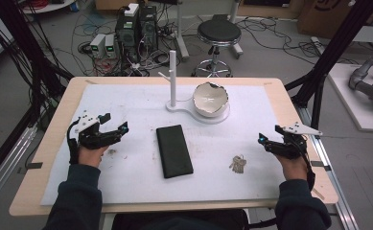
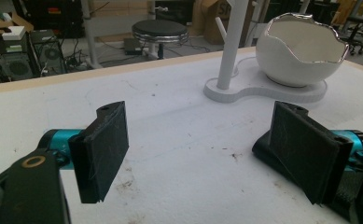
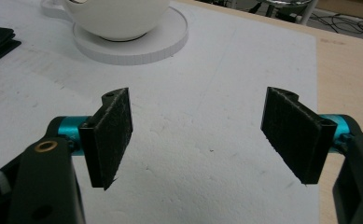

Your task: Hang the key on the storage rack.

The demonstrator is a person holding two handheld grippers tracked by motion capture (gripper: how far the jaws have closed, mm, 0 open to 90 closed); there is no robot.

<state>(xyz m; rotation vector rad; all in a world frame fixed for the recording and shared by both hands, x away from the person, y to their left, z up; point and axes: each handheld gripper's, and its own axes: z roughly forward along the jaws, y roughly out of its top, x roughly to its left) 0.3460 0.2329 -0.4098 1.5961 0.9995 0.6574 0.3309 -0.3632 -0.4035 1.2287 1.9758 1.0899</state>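
A wooden table (image 1: 289,103) is seen in the high view, most of its top covered by a white mat (image 1: 126,103) marked with a few brownish stains. Toward the far side of the mat a white stand (image 1: 193,111) is set, made of a flat base, an upright peg post (image 1: 172,76) with a short side branch, and a round pad on which a white egg-shaped bowl (image 1: 211,99) with a jagged, metallic-edged rim is placed. A black rectangular case (image 1: 174,150) is laid flat near the middle of the mat, its long side running away from the person. A small bunch of keys (image 1: 238,164) is found to the right of the case, well apart from it and near the right gripper.

The left gripper (image 1: 114,130) is held over the left part of the mat, well apart from the case; in the left gripper view its jaws are seen spread wide with nothing between them but stained mat, the stand and bowl beyond. The right gripper (image 1: 262,142) is held at the mat's right edge, just beyond the keys; in the right gripper view its jaws are likewise parted wide and empty, bare mat below.
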